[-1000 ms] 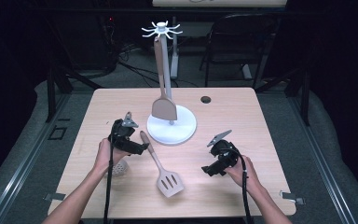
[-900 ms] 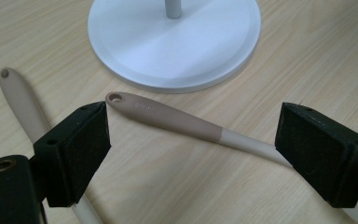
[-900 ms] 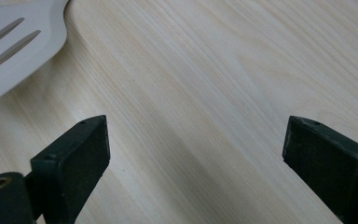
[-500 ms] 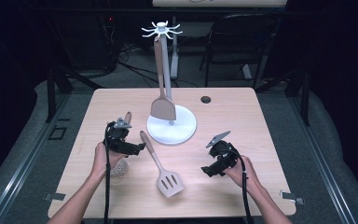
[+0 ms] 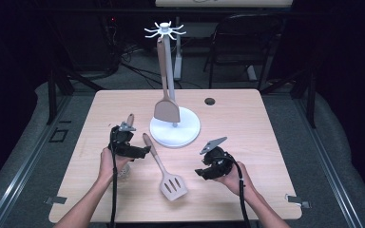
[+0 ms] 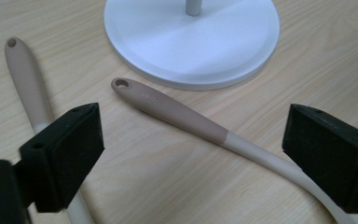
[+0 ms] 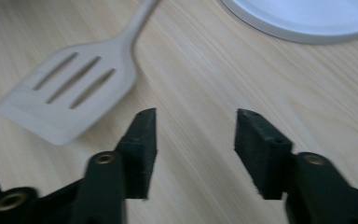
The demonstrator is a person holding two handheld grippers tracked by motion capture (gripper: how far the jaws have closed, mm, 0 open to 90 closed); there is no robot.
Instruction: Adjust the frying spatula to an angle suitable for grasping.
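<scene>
A slotted spatula [image 5: 164, 167] lies on the wooden table [image 5: 247, 123], its brown handle [image 6: 168, 108] running between the wide-open jaws of my left gripper [image 5: 140, 151] [image 6: 192, 129]; these jaws have just been opening and the pads do not touch it. A second utensil's handle [image 6: 24, 77] lies to their left, its far end hidden under the hand. My right gripper [image 5: 204, 171] [image 7: 196, 119] hovers right of the slotted head [image 7: 70, 93]; its jaws have just been closing, with nothing between them. A solid spatula [image 5: 164, 90] hangs from the white stand [image 5: 176, 132].
The stand's round white base [image 6: 191, 37] [image 7: 303, 16] sits mid-table just beyond both grippers, and its pole carries a ring of hooks [image 5: 164, 31] at the top. A small dark hole [image 5: 210, 101] marks the table's far side. A chair [image 5: 247, 42] stands behind the table.
The right gripper has shifted left toward the slotted spatula's head and its jaws have narrowed. The left gripper has stayed over the handle, with its jaws slightly wider.
</scene>
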